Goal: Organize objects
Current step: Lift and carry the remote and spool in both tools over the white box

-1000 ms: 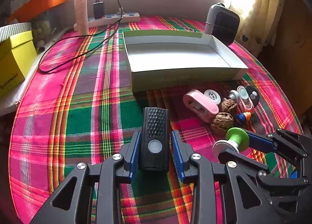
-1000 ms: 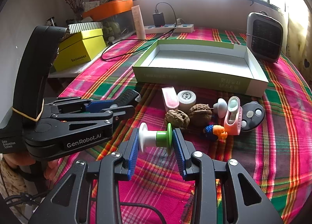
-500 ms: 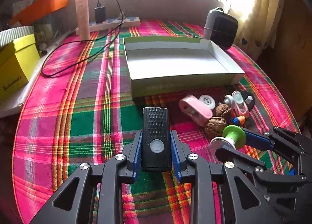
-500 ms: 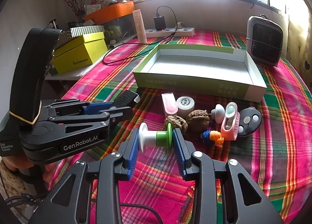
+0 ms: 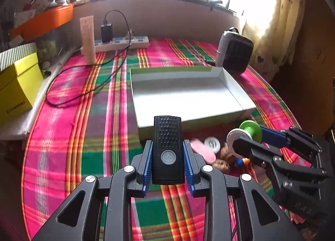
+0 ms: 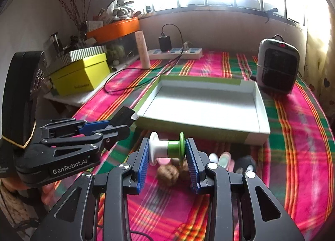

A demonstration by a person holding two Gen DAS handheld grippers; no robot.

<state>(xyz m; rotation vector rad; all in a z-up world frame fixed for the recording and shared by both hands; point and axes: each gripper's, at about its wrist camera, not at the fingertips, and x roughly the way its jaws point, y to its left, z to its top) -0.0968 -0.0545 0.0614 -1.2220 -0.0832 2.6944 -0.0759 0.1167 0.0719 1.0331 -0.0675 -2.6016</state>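
Carrying loads: left tool [image 5: 167, 157] clenches black ribbed remote [image 5: 167, 148], right tool [image 6: 166, 153] white-and-green plastic spool [image 6: 166, 148]; next, release both into shallow open cardboard box [image 6: 259, 113] ahead

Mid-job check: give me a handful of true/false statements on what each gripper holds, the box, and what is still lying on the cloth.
1. The left gripper is shut on the black remote-like device. True.
2. The right gripper is empty. False: it clamps the white-and-green spool by its end flanges.
3. The open box already holds several items. False: its inside shows bare.
4. Walnuts lie on the plaid cloth in front of the box. True.
5. The heater stands inside the box. False: it stands on the cloth beyond the box's far right corner.
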